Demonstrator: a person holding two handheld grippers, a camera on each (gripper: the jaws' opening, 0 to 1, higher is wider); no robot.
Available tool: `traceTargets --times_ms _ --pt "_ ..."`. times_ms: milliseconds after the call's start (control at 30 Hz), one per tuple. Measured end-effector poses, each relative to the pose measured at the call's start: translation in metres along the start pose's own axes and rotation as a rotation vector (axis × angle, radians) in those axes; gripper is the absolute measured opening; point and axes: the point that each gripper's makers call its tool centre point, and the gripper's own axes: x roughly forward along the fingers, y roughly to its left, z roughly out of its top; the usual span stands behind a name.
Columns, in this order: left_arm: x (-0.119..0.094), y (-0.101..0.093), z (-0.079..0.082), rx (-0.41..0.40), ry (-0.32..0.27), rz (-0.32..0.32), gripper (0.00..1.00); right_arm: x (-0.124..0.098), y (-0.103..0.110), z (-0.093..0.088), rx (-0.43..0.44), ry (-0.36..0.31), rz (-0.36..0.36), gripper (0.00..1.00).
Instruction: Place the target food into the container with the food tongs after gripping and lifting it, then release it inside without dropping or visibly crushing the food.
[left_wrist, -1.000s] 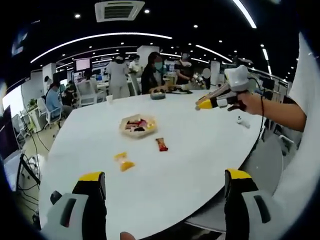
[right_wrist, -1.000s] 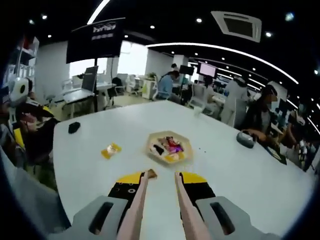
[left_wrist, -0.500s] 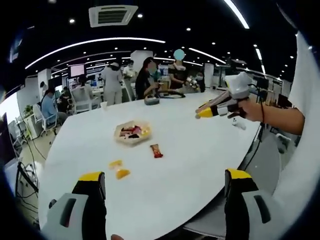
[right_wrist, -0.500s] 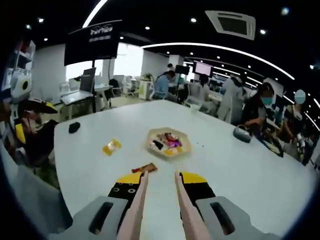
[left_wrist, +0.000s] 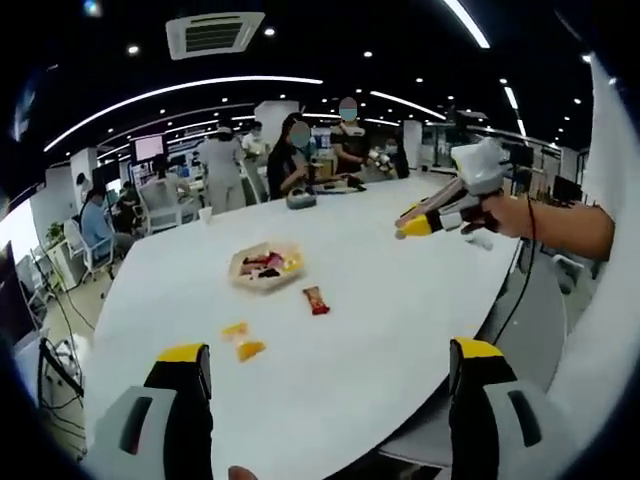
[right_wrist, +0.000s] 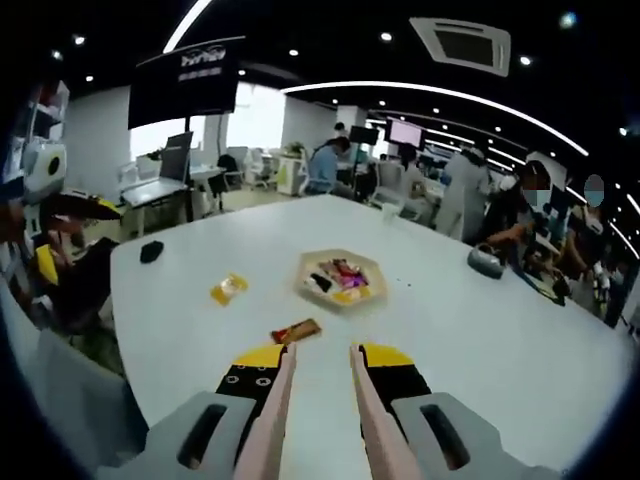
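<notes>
Right gripper view: the right claw (right_wrist: 318, 352) holds tongs (right_wrist: 315, 400), tips slightly apart and empty. The snack bar (right_wrist: 297, 330) lies on the desk (right_wrist: 480, 340) near the tray (right_wrist: 342, 279). Straddle it, then squeeze gently. The left claw (left_wrist: 320, 375) stands wide apart.

The left gripper (left_wrist: 325, 395) hangs wide open over the near edge of the white table (left_wrist: 400, 300). Mid-table sits a hexagonal tray of snacks (left_wrist: 265, 266), a red-brown bar (left_wrist: 316, 299) beside it, yellow packets (left_wrist: 243, 341) nearer. The right gripper (left_wrist: 412, 222) hovers over the right edge.
</notes>
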Motion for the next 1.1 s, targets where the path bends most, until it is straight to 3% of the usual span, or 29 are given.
traceTargets --times_ms 133,233,333,400,700,867,1100 --pt "0.005 0.006 -0.001 -0.002 0.002 -0.019 1.00 0.000 0.005 -0.001 0.004 0.008 -0.004 0.27" --pt "0.013 0.017 0.003 0.018 -0.003 -0.061 0.99 0.007 0.016 -0.004 0.012 0.062 -0.009 0.27" --pt "0.016 0.022 0.004 0.024 -0.002 -0.089 0.98 0.010 0.020 0.002 0.025 0.054 -0.012 0.27" --pt "0.017 0.030 0.007 0.034 -0.026 -0.112 0.96 0.016 0.022 0.006 0.019 0.065 -0.031 0.27" --pt "0.017 0.075 0.007 0.015 -0.022 -0.146 0.99 0.038 0.031 0.021 0.074 0.063 -0.095 0.27" --pt "0.018 0.099 0.011 0.032 -0.074 -0.173 0.99 0.048 0.041 0.021 0.115 0.070 -0.147 0.27" --pt "0.026 0.110 -0.002 0.060 -0.013 -0.214 0.99 0.063 0.049 0.014 0.178 0.099 -0.203 0.27"
